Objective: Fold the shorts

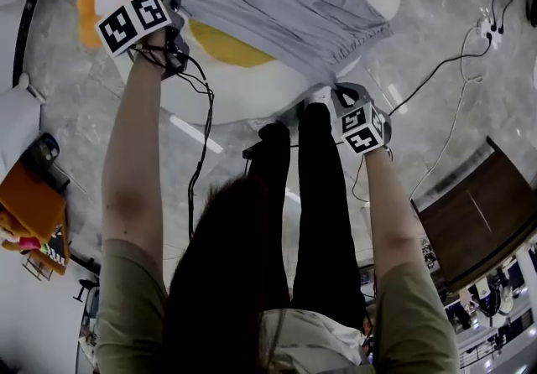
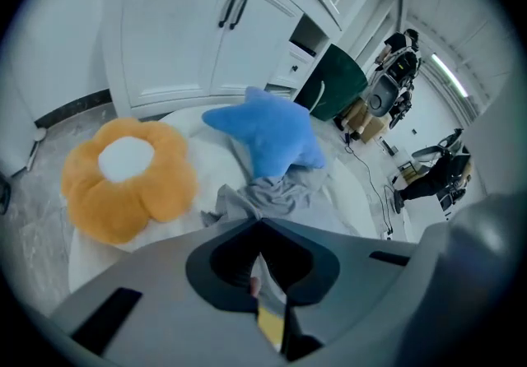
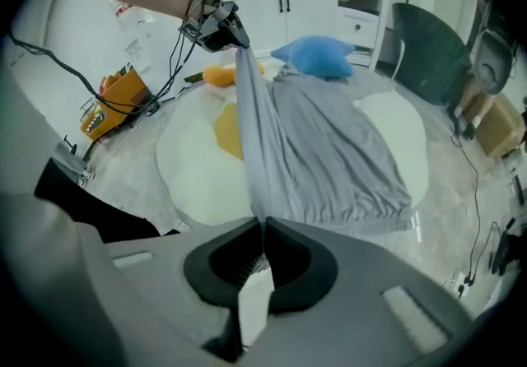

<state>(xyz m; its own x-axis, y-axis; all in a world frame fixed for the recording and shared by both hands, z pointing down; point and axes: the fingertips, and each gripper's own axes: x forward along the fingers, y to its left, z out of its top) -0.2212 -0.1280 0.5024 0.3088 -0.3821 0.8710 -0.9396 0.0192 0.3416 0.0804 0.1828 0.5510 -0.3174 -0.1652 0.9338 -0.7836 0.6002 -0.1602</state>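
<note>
- Grip first: the left gripper (image 2: 262,229) has its jaws pinched together on a leg-end corner of the light grey, thin-fabric shorts (image 3: 329,151). The right gripper (image 3: 262,225) is clamped the same way on the corner of the gathered waistband.
- Shorts hang between the two, with one side edge pulled into a straight line from jaw to jaw. The rest drapes down onto the white fried-egg-shaped floor mat (image 3: 198,176) with its yellow yolk patch (image 3: 224,131).
- From where I stand, this looks like the lift that opens a fold, with the raised edge to be carried across and laid on the opposite edge.
- To do it well, I'd have both hands level and that line taut, so the cloth comes over flat rather than twisted.
- The fabric looks light and slippery. With so small a bite at each corner, pulling the hands apart too hard could let it slide out.
- The blue star-shaped plush cushion (image 2: 272,139) sits right at the far end of the shorts, and the orange flower-shaped cushion (image 2: 128,176) lies near it. Best to land the fold on bare mat, away from both.
</note>
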